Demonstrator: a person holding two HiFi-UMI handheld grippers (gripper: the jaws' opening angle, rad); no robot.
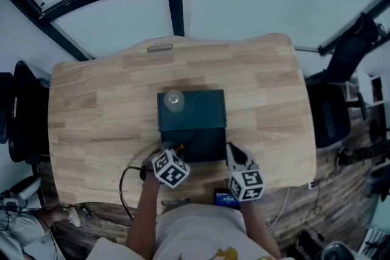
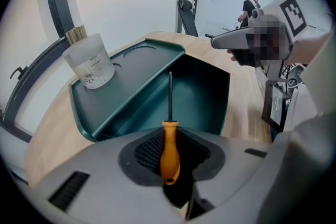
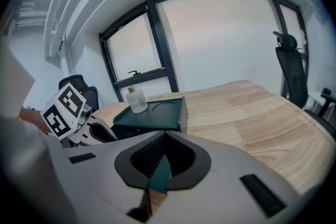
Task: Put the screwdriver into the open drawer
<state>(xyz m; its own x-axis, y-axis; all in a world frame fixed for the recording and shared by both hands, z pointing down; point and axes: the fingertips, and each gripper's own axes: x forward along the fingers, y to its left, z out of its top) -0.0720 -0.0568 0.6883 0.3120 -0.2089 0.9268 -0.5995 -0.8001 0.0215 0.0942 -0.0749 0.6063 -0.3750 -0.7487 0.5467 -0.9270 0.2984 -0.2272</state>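
A dark green box (image 1: pixel 204 108) stands mid-table with its drawer (image 1: pixel 207 144) pulled out toward me. In the left gripper view the drawer (image 2: pixel 202 92) gapes open just ahead. My left gripper (image 2: pixel 169 147) is shut on the screwdriver (image 2: pixel 169 152): orange handle between the jaws, thin shaft pointing into the drawer. From the head view, the left gripper (image 1: pixel 175 150) is at the drawer's front left and the right gripper (image 1: pixel 233 154) at its front right. The right gripper (image 3: pixel 159 171) looks shut, with only a slit showing green; nothing is visibly held.
A glass bottle (image 1: pixel 173 100) stands on the box's top, left side. A phone (image 1: pixel 224 196) lies at the table's near edge and a black cable (image 1: pixel 125 181) loops at front left. Office chairs (image 1: pixel 24 115) flank the table.
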